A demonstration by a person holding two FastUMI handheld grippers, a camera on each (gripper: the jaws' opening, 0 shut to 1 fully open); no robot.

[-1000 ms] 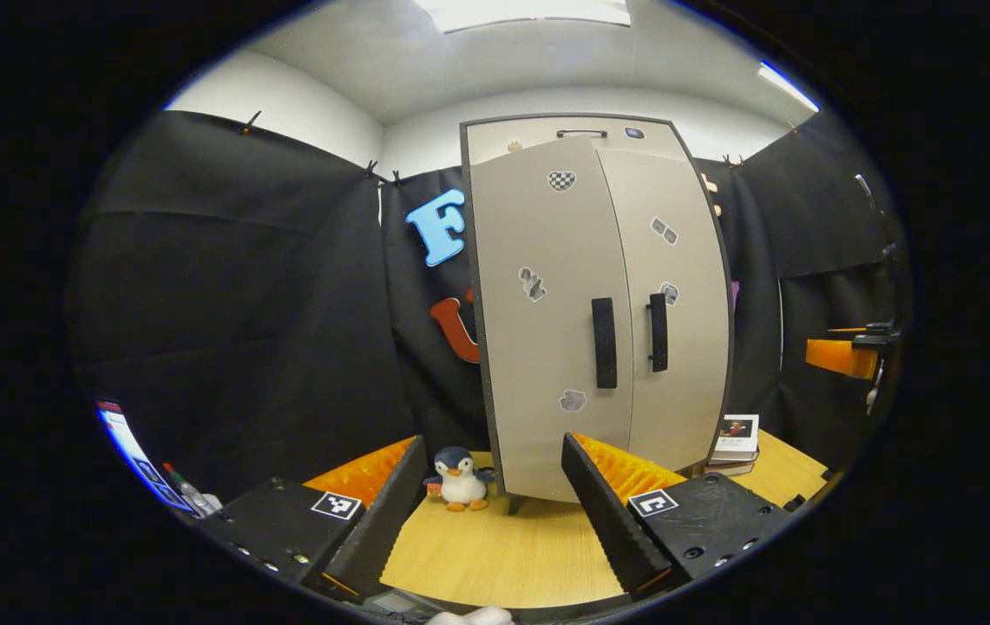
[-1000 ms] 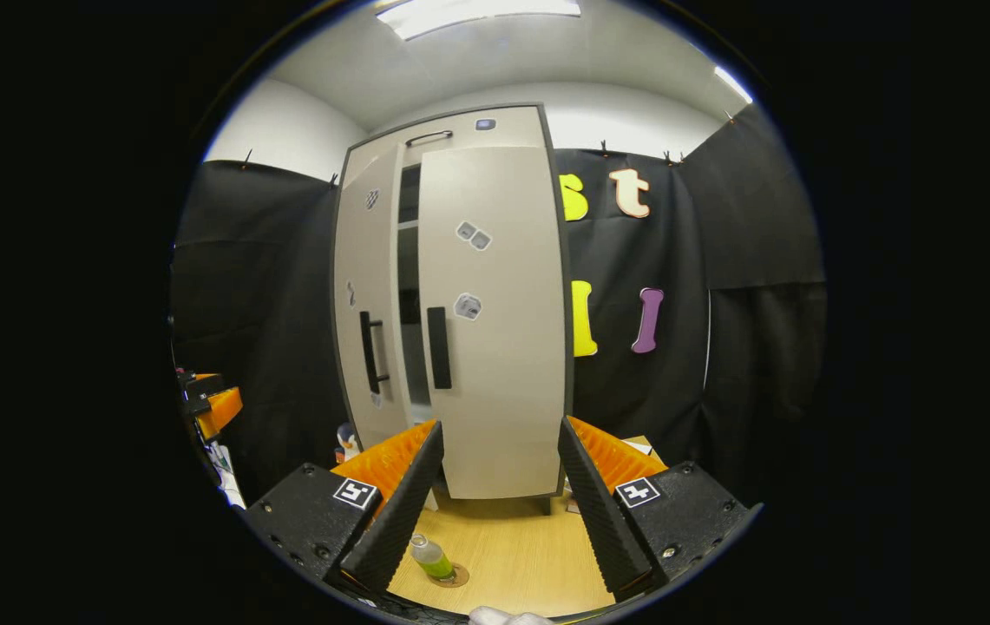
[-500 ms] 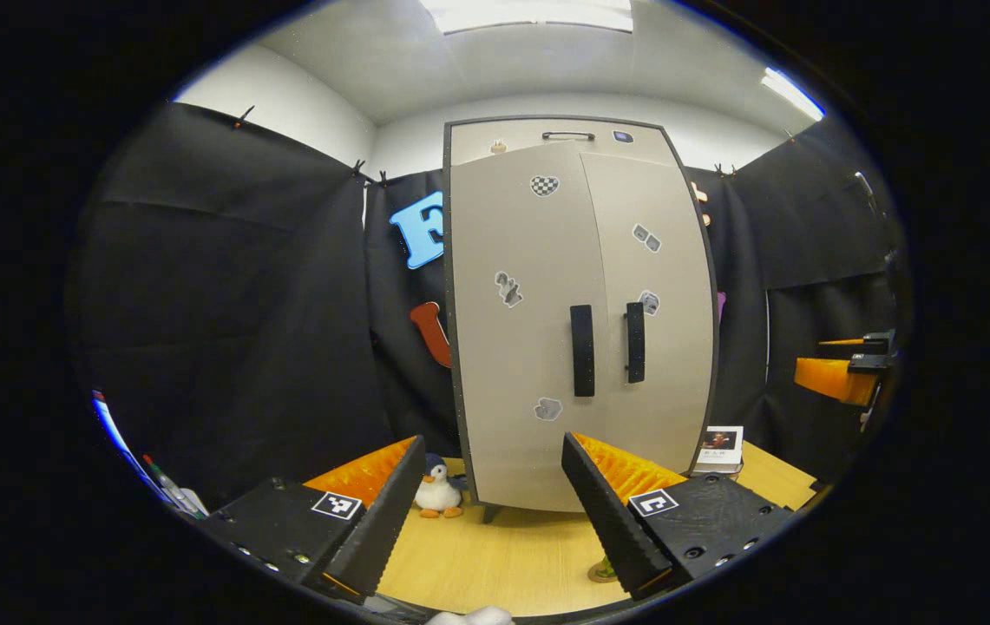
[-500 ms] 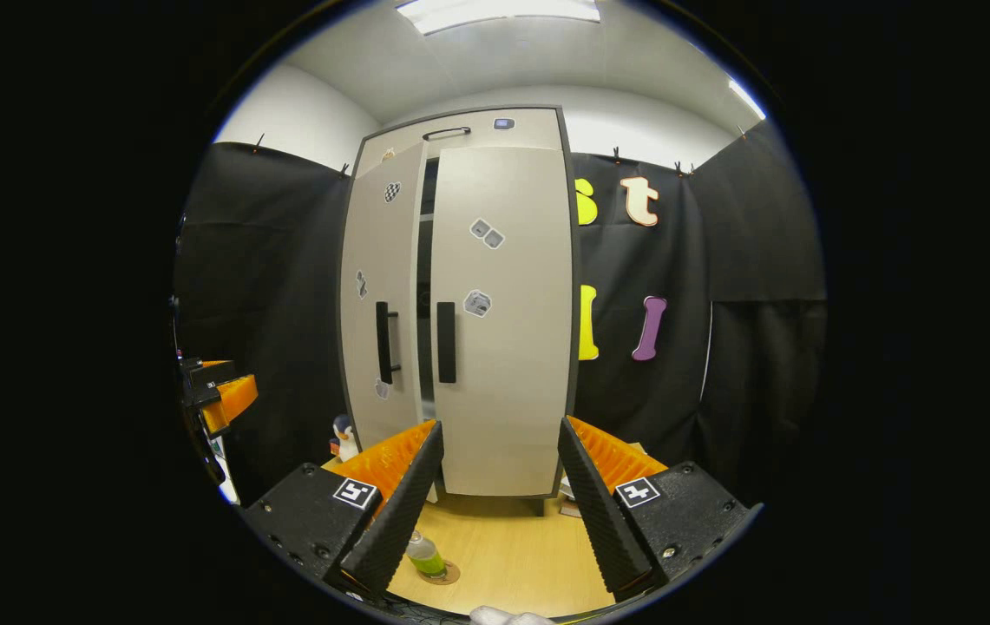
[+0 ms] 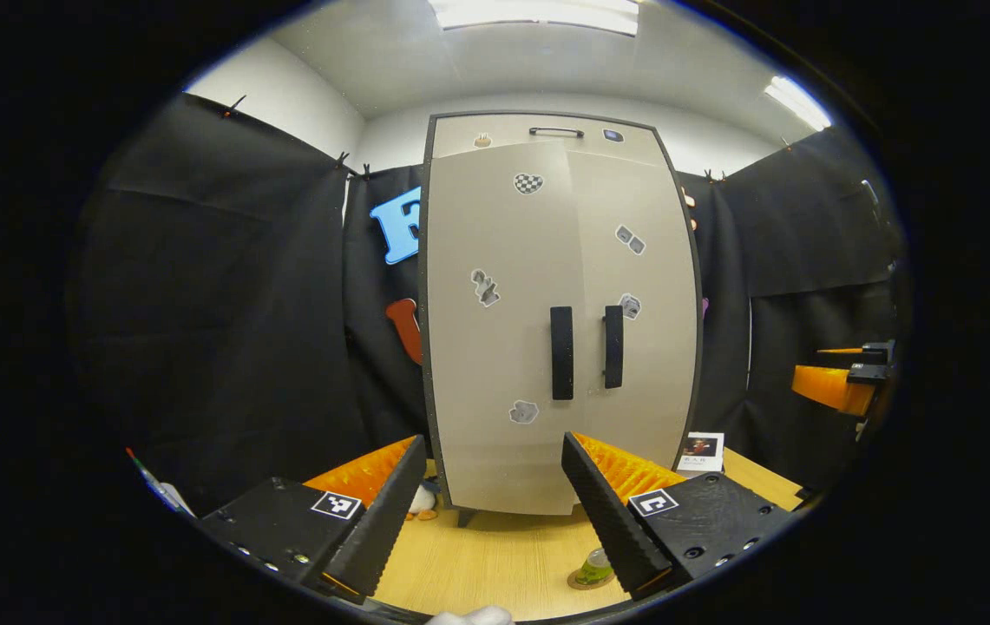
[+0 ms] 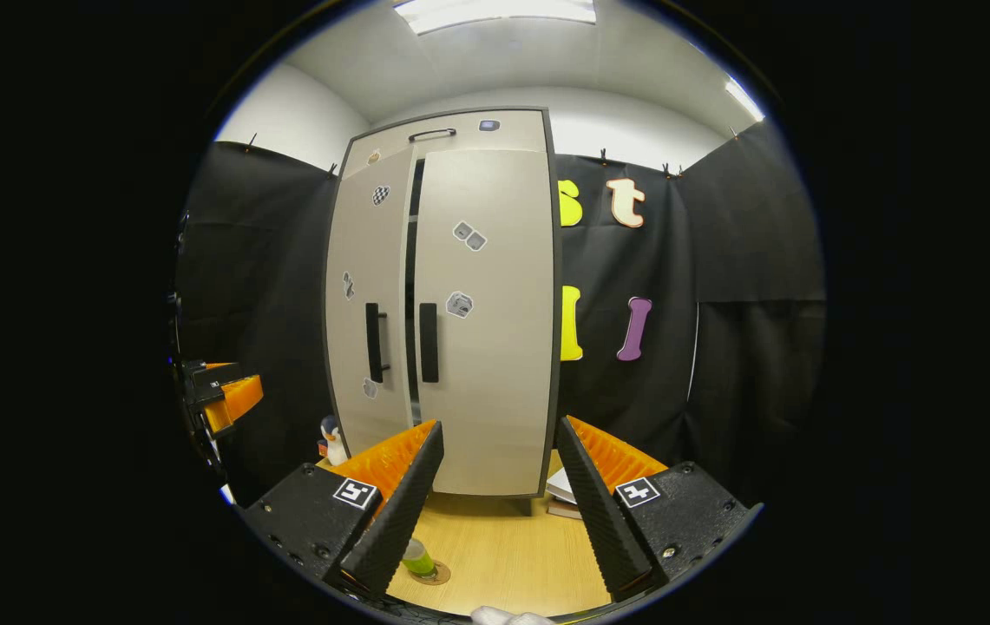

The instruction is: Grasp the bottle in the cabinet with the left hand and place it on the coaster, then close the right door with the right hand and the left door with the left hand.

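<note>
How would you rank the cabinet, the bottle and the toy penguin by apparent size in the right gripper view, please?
1. Cabinet, by far the largest.
2 and 3. Toy penguin and bottle: they look alike. The bottle sits nearer the camera and is partly hidden by a gripper finger, so I would not rank them.
</note>
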